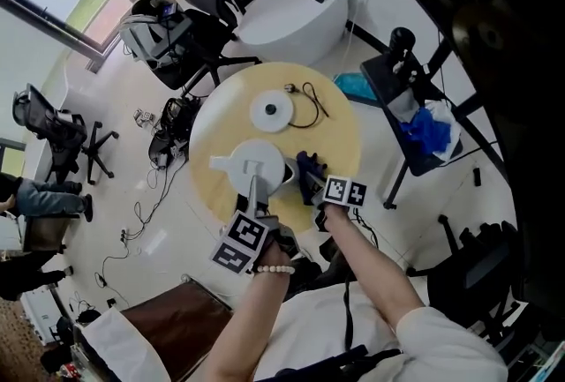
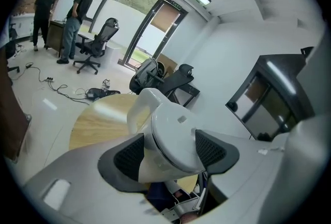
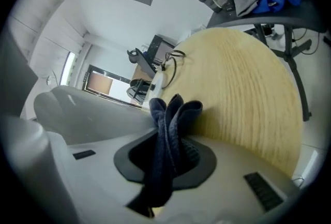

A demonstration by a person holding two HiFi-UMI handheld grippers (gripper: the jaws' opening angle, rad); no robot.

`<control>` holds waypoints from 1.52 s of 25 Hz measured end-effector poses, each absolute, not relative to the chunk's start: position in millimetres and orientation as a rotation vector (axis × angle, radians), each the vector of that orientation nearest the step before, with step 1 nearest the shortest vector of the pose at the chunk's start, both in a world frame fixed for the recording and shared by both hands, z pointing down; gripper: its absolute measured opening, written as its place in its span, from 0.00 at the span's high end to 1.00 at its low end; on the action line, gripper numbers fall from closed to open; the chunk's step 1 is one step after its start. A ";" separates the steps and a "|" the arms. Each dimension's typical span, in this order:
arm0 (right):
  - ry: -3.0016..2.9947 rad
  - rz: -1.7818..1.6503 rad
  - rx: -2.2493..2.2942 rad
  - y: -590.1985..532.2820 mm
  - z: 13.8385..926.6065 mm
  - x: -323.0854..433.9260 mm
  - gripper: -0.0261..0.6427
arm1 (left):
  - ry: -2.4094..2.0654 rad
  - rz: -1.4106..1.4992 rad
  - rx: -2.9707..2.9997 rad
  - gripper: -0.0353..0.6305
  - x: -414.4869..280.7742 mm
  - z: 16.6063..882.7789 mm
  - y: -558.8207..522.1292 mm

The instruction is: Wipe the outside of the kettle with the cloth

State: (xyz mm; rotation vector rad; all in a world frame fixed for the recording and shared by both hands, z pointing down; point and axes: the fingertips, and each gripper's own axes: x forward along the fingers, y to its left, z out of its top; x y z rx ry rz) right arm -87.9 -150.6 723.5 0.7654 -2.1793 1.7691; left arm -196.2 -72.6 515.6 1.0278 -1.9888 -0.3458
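Note:
A white kettle (image 1: 252, 161) is over the near part of the round wooden table (image 1: 340, 142). My left gripper (image 1: 257, 188) is shut on the kettle, one black pad on each side of the white body (image 2: 170, 132), spout pointing away. In the left gripper view, that gripper (image 2: 169, 151) frames the kettle's lid side. My right gripper (image 1: 314, 186) is shut on a dark blue cloth (image 1: 308, 167), just right of the kettle. In the right gripper view, the folded cloth (image 3: 168, 119) sticks up from between the pads of that gripper (image 3: 165, 154), above the table (image 3: 248, 83).
The kettle's round white base (image 1: 271, 111) with its black cord (image 1: 311, 103) lies at the table's far side. A black stand holding blue rags (image 1: 428, 131) is to the right. Office chairs (image 1: 190, 27) stand behind the table. Two people (image 2: 77, 16) stand far off.

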 end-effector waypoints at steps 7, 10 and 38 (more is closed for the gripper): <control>-2.212 1.799 0.724 -153.7 696.8 -85.6 0.86 | -2.063 -0.166 1.333 0.38 -235.0 487.5 -37.9; -2.296 1.799 0.694 -151.7 654.6 -87.6 0.86 | -2.181 0.151 1.479 0.44 -281.3 499.8 -12.9; -2.467 1.855 0.763 -121.3 585.2 -83.9 0.86 | -2.031 0.703 1.969 0.73 -292.7 574.6 -95.2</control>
